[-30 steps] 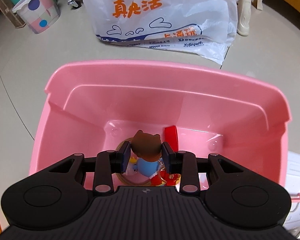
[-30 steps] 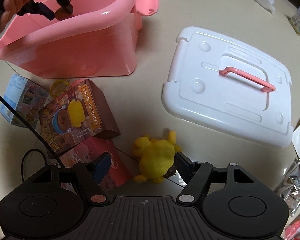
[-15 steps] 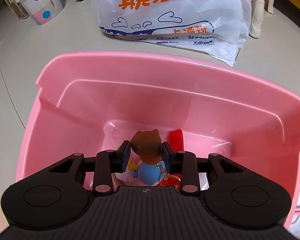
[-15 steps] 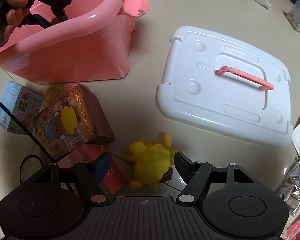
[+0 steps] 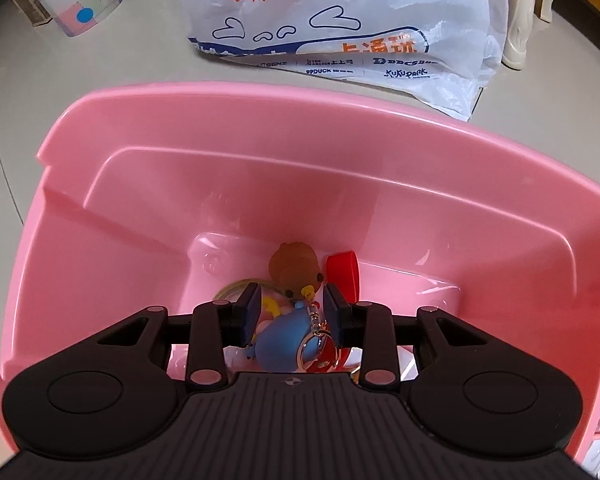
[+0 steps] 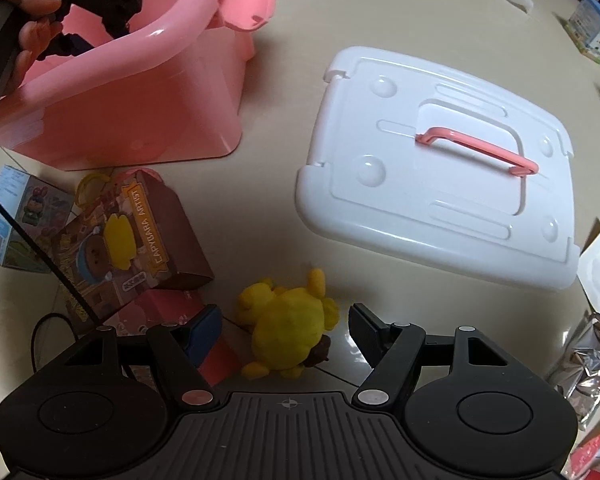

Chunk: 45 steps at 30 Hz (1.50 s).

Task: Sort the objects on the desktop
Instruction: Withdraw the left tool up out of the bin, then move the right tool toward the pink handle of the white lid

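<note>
Glossy beige floor (image 6: 300, 60); left fingers (image 5: 251, 314) gripping figurine (image 5: 288, 332), right fingers (image 6: 364, 326) apart.

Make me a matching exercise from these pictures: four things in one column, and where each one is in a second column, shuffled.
Things:
1. figurine
2. yellow plush
3. white lid
4. brown box

Places:
A. flat on the floor, pink handle up
B. between the open right claw's fingers
C. in the left claw, inside the pink bin
D. on the floor, just in front of the bin

Pairs: 1-C, 2-B, 3-A, 4-D
</note>
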{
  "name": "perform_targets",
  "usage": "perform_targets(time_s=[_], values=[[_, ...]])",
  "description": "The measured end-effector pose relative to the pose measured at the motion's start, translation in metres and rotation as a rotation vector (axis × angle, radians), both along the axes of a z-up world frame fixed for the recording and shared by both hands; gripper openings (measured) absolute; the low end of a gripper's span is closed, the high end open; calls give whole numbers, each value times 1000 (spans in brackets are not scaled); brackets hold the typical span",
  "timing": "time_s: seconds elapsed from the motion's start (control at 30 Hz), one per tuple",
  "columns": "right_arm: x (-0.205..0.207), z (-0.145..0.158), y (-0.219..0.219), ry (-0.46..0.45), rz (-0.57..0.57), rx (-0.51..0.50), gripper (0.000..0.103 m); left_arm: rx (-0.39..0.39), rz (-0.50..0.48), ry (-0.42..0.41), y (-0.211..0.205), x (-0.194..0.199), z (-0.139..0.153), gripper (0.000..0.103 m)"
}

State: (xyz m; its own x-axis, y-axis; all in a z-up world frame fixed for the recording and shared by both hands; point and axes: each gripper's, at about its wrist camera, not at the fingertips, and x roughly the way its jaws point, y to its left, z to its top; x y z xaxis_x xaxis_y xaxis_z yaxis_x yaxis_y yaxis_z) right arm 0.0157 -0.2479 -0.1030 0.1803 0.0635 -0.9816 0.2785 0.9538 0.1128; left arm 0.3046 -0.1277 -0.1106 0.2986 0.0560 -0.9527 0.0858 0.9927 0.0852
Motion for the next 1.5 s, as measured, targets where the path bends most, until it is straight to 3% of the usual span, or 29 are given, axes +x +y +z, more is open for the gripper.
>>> perform_targets(time_s=[0.1, 0.2, 0.47, 0.6, 0.67, 0.9, 0.97, 1.5], values=[[0, 0, -1, 1, -1, -4, 67, -17, 14, -15, 3, -1, 6, 39], [-1, 3, -1, 1, 1, -8, 67, -10, 11, -44, 3, -5, 17, 51], [-5, 16, 3, -8, 45, -41, 67, -20, 3, -114, 6, -29, 59, 56], [-12, 26, 1, -10, 56, -64, 67, -51, 11, -148, 11, -48, 85, 60], [-16, 32, 1, -18, 62, -77, 68, -67, 28, -170, 16, -61, 98, 68], [-33, 51, -5, -35, 61, -116, 68, -139, 51, -218, 36, -117, 137, 73], [-37, 59, -7, -48, 51, -115, 68, -127, 61, -234, 42, -133, 142, 78], [-68, 110, -10, -172, 83, -136, 68, -55, 36, -218, 87, -251, 140, 81]])
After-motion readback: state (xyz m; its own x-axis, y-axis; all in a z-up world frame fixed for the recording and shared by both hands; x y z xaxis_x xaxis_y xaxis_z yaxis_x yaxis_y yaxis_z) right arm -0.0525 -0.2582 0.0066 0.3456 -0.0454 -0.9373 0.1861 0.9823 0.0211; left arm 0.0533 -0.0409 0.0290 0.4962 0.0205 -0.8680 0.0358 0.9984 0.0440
